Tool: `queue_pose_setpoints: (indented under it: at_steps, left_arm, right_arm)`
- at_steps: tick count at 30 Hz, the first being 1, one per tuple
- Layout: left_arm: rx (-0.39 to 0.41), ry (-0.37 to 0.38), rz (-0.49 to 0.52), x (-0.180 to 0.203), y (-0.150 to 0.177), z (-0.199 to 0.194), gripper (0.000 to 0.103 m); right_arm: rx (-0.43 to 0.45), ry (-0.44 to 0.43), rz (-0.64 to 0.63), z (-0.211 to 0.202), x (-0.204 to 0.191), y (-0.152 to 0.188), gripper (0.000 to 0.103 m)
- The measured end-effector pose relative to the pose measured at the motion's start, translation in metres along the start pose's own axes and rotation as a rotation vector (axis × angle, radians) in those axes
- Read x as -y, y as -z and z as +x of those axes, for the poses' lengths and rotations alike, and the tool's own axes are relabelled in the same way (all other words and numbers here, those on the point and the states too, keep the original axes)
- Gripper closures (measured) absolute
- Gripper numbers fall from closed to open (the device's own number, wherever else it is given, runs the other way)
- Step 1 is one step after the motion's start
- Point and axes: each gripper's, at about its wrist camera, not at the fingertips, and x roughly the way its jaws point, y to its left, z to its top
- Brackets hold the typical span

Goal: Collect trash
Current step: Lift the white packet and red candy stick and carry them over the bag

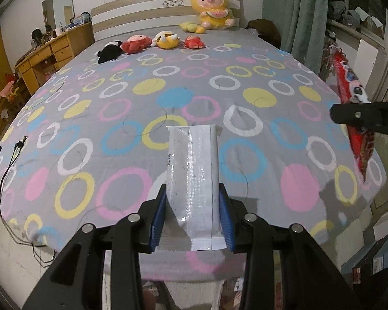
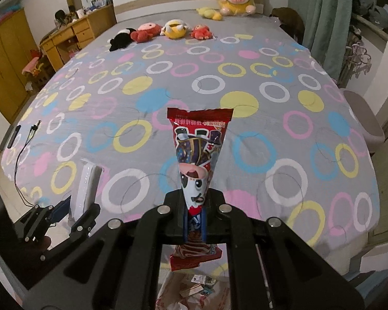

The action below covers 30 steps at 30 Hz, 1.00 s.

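Note:
My left gripper [image 1: 192, 201] is shut on a white speckled wrapper [image 1: 194, 170], held above the near edge of the bed. The same wrapper [image 2: 86, 191] and left gripper [image 2: 72, 206] show at the lower left of the right wrist view. My right gripper [image 2: 194, 206] is shut on a red snack wrapper [image 2: 198, 152] with a cartoon panda print, held upright over the bed's near edge. That red wrapper [image 1: 354, 108] and the right gripper's finger [image 1: 359, 115] show at the right of the left wrist view.
The bed [image 2: 219, 82] has a grey sheet with coloured rings. Several plush toys [image 2: 157, 31] lie near the headboard. A black cable [image 1: 10, 160] lies at the bed's left edge. A bag with trash [image 2: 196, 292] sits on the floor below. A wooden desk [image 1: 46, 56] stands at left.

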Motion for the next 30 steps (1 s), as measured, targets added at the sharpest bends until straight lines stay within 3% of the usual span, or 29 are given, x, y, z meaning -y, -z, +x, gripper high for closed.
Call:
queue_pose_setpoints:
  at_steps: [13, 22, 30]
  left_arm:
    - [0.06, -0.011, 0.029, 0.014, 0.007, -0.076, 0.066]
    - [0.083, 0.027, 0.073, 0.037, 0.026, -0.117, 0.066]
    - [0.037, 0.073, 0.125, 0.059, 0.069, -0.121, 0.066]
  right_arm:
    - [0.086, -0.002, 0.031, -0.072, 0.022, 0.045, 0.095]
    - [0.19, -0.005, 0.04, -0.122, 0.027, 0.092, 0.095]
    - [0.169, -0.002, 0.105, -0.117, 0.038, 0.153, 0.095]
